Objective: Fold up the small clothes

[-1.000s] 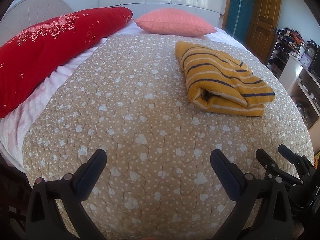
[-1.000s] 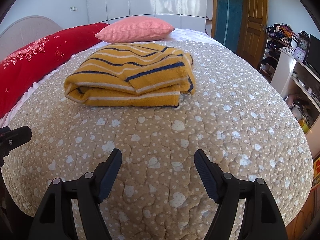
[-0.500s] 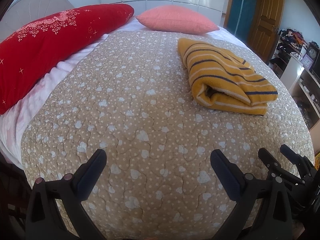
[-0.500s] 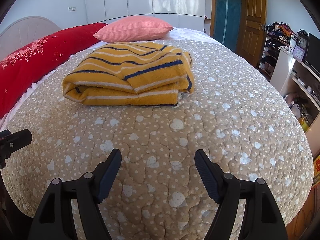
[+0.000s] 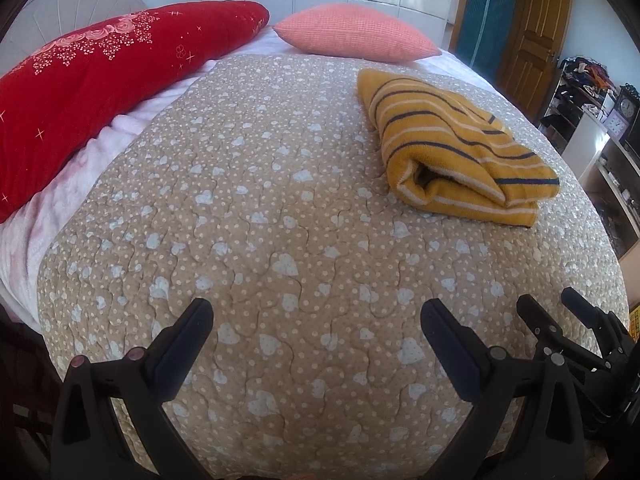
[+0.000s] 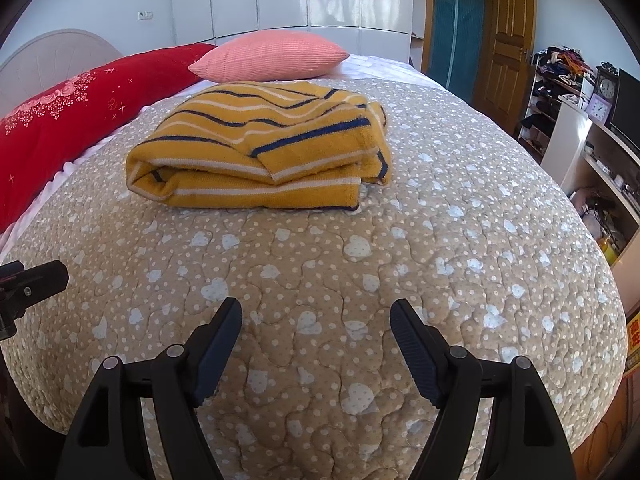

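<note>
A yellow garment with navy and white stripes (image 5: 452, 144) lies folded into a thick bundle on the beige heart-print quilt (image 5: 280, 220), toward the far right. It also shows in the right wrist view (image 6: 260, 152), straight ahead. My left gripper (image 5: 316, 320) is open and empty, low over the quilt's near edge, well short of the garment. My right gripper (image 6: 316, 316) is open and empty, over the quilt in front of the garment. The right gripper also shows at the lower right of the left wrist view (image 5: 560, 312).
A red embroidered pillow (image 5: 92, 80) lies along the left side and a pink pillow (image 5: 352, 36) at the head of the bed. Shelves with clocks and clutter (image 6: 592, 112) stand to the right, next to a wooden door (image 6: 508, 40).
Both views have shifted slightly, so the garment sits a little lower and closer in frame. The garment itself has not moved and both grippers stay open.
</note>
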